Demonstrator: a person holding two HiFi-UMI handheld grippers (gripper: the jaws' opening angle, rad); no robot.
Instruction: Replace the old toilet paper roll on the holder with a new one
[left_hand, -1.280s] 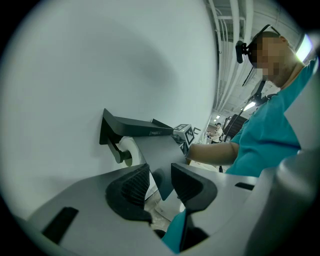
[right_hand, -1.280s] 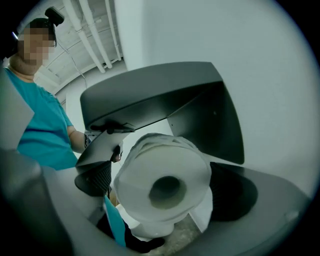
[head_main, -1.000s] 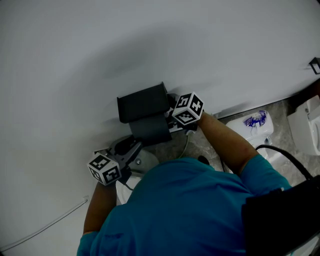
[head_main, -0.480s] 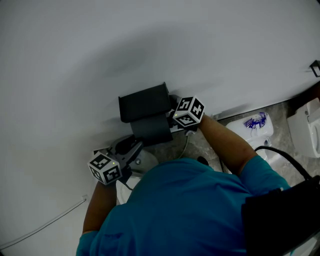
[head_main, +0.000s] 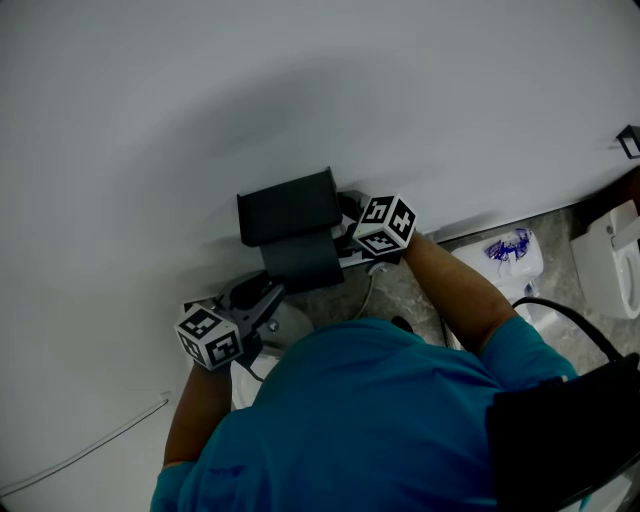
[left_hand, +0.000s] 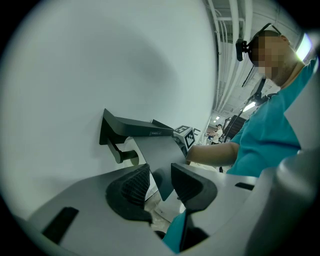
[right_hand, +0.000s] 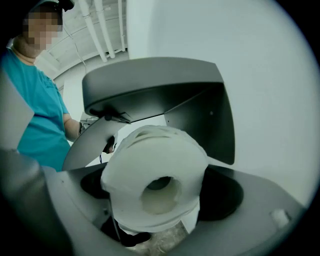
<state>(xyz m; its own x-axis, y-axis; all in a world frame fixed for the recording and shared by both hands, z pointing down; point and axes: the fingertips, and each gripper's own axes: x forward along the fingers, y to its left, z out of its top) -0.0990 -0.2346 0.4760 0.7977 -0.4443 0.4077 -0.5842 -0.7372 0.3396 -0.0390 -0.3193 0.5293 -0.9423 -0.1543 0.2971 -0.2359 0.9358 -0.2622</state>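
Squeezed tighter on the toilet paper roll with the right gripper and nudged toward 3 o'clock under the holder cover; probably drawing it off the bar. Parked at the holder's 7 o'clock with the left gripper, slightly parted, gripping nothing.

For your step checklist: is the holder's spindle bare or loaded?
Bare where visible: nothing rings the spindle; the roll sits in the right claw.

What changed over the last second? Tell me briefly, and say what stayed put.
The right gripper edged slightly rightward in the head view, away from the holder. It grips the toilet paper roll; the earlier pictures don't show its jaws, so when it took hold is unclear. The left gripper, the holder and its flap stayed as they were.
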